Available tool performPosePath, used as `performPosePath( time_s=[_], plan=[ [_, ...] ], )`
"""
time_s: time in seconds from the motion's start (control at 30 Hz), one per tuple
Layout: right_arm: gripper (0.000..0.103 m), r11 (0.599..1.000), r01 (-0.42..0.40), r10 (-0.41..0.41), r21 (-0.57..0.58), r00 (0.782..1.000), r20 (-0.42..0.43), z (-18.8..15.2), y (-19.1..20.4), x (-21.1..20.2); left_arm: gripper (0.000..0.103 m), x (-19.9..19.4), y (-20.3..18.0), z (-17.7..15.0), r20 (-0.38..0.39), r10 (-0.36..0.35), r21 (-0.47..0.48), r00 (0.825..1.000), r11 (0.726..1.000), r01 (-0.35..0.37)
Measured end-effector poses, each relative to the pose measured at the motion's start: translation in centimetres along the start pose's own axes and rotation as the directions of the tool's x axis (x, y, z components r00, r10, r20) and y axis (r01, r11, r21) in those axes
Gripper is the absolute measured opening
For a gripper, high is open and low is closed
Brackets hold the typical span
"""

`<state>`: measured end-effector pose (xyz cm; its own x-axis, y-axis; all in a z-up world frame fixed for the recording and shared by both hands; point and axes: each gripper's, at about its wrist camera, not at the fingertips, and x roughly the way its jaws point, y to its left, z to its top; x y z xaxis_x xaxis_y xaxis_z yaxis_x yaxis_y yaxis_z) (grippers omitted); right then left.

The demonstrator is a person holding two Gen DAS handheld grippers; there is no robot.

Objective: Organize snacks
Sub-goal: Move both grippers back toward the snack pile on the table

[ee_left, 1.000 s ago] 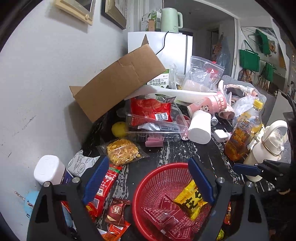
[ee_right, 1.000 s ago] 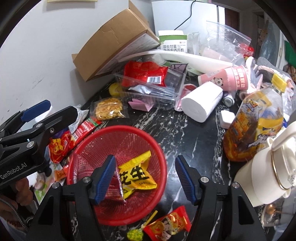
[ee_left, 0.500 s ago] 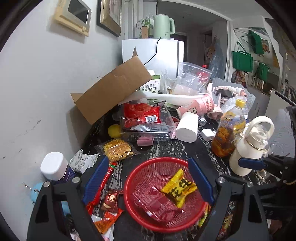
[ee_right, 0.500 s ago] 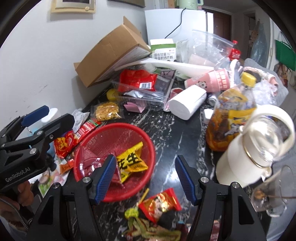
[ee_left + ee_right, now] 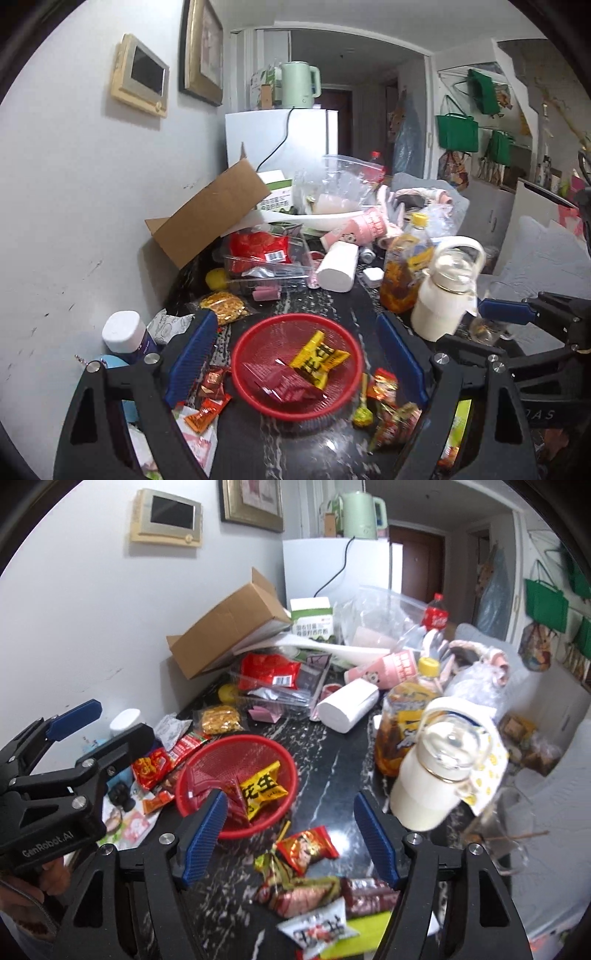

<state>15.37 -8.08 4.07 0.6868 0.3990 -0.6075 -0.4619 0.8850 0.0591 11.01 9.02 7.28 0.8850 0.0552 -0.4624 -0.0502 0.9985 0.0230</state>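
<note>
From the left wrist view, the left hand-held gripper [image 5: 295,354] stood wide open and held nothing, its blue pads flanking the red basket [image 5: 258,332] on the dark marble table [image 5: 332,302]. In the basket lay a yellow peanut packet [image 5: 318,357] and some dark red wrappers [image 5: 284,382], their print too blurred to read. Loose snacks lay just left of the basket, partly hidden by the near finger, and a lollipop [image 5: 360,411] with more wrappers lay to its right, cut off by the other finger. At the right edge the right hand-held gripper [image 5: 517,314] showed only in part. From the right wrist view, the right hand-held gripper [image 5: 290,834] was likewise wide open and empty above a scatter of wrapped snacks [image 5: 306,849] at the near edge, smeared by blur; the lowest packets were cut off by the gripper body. The red basket [image 5: 266,746] sat to the left, its near rim hidden behind the left pad. A white kettle [image 5: 432,786] stood right of it, covering part of the orange drink bottle [image 5: 402,716].
</note>
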Motion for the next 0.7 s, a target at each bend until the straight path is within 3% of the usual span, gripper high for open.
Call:
performPosePath(
  time_s=[0.37, 0.7],
  plan=[
    [0.075, 0.997, 0.061, -0.063, 0.040, 0.997, 0.040, -4.0, -1.0, -5.6, 0.088, -3.8, -2.9, -2.4, -0.031, -0.086, 0.029, 0.996, 0.996, 0.087],
    [0.075, 0.990, 0.097, -0.099, 0.100, 0.995, 0.016, -8.4, -2.9, -7.7, 0.088, -5.3, -6.1, -5.5, -0.071, -0.161, 0.054, 0.984, 0.985, 0.165]
  ],
)
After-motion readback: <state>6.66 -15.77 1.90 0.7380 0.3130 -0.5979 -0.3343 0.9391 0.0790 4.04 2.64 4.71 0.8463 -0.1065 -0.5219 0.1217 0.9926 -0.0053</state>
